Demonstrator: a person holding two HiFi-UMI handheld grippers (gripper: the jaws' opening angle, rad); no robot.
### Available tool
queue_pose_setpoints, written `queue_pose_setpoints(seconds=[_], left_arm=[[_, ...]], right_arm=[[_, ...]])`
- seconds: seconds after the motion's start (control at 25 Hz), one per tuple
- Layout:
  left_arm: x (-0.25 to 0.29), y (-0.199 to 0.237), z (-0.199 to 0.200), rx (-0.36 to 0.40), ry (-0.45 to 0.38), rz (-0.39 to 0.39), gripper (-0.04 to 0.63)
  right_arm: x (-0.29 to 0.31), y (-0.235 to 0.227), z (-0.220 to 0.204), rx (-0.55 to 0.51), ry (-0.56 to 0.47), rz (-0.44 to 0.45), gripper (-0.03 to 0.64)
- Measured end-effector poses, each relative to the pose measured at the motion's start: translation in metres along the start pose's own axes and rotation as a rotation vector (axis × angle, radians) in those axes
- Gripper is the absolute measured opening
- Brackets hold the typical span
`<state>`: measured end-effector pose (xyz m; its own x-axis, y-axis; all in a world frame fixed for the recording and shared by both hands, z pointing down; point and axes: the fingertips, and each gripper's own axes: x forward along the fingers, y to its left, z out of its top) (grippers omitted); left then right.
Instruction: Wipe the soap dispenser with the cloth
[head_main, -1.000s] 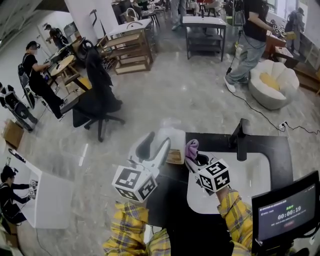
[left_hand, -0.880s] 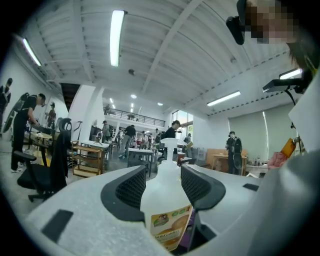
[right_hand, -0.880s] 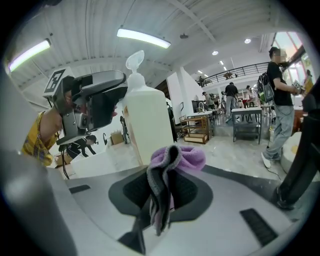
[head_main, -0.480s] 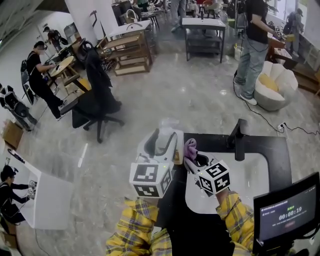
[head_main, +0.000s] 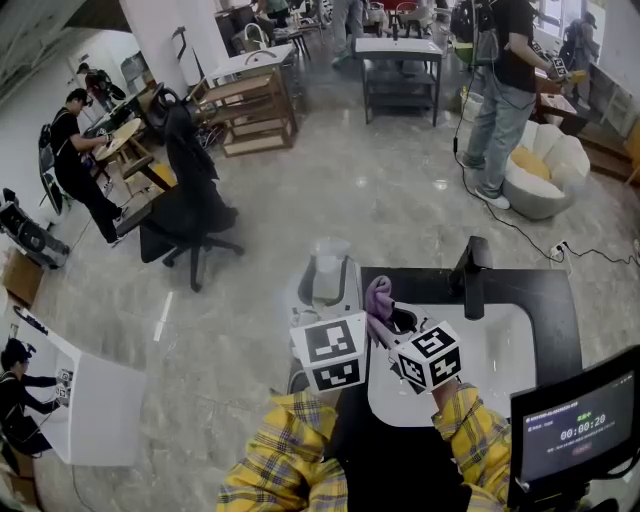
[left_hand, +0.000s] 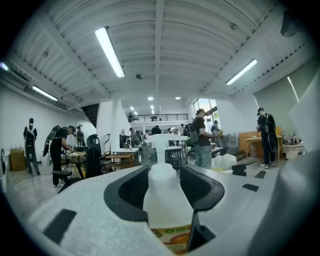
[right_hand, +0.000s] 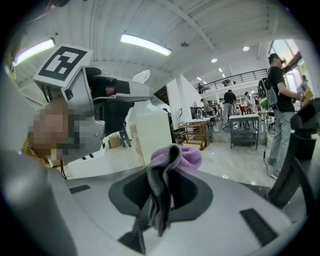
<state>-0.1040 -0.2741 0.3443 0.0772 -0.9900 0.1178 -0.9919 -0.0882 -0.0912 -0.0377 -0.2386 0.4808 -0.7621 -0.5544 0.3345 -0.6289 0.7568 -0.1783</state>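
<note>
A white, translucent soap dispenser (left_hand: 164, 202) with a pump top and an orange label stands upright between the jaws of my left gripper (left_hand: 165, 200), which is shut on it. In the head view the soap dispenser (head_main: 328, 272) is held up over the counter's left end by the left gripper (head_main: 322, 300). My right gripper (right_hand: 162, 200) is shut on a purple and grey cloth (right_hand: 167, 170). The cloth (head_main: 379, 297) sits just right of the bottle, in the right gripper (head_main: 385, 318). The soap dispenser (right_hand: 147, 130) shows close beyond the cloth in the right gripper view.
A black counter (head_main: 555, 300) holds a white sink basin (head_main: 500, 350) with a black faucet (head_main: 470, 272). A monitor (head_main: 575, 425) stands at the right. Behind are an office chair (head_main: 190, 200), wooden tables, and several people on the open floor.
The left gripper with the soap dispenser has swung right and turned more upright, ending close beside the cloth. The right gripper has hardly moved.
</note>
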Motion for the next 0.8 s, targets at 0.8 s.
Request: queue_pose_setpoints(seconds=[0.8], left_arm=[[-0.005,-0.003,-0.002,-0.071,-0.103,-0.465,0.156]], right_arm=[[-0.007,0.004,0.014,-0.017,-0.031,-0.001,0.080]])
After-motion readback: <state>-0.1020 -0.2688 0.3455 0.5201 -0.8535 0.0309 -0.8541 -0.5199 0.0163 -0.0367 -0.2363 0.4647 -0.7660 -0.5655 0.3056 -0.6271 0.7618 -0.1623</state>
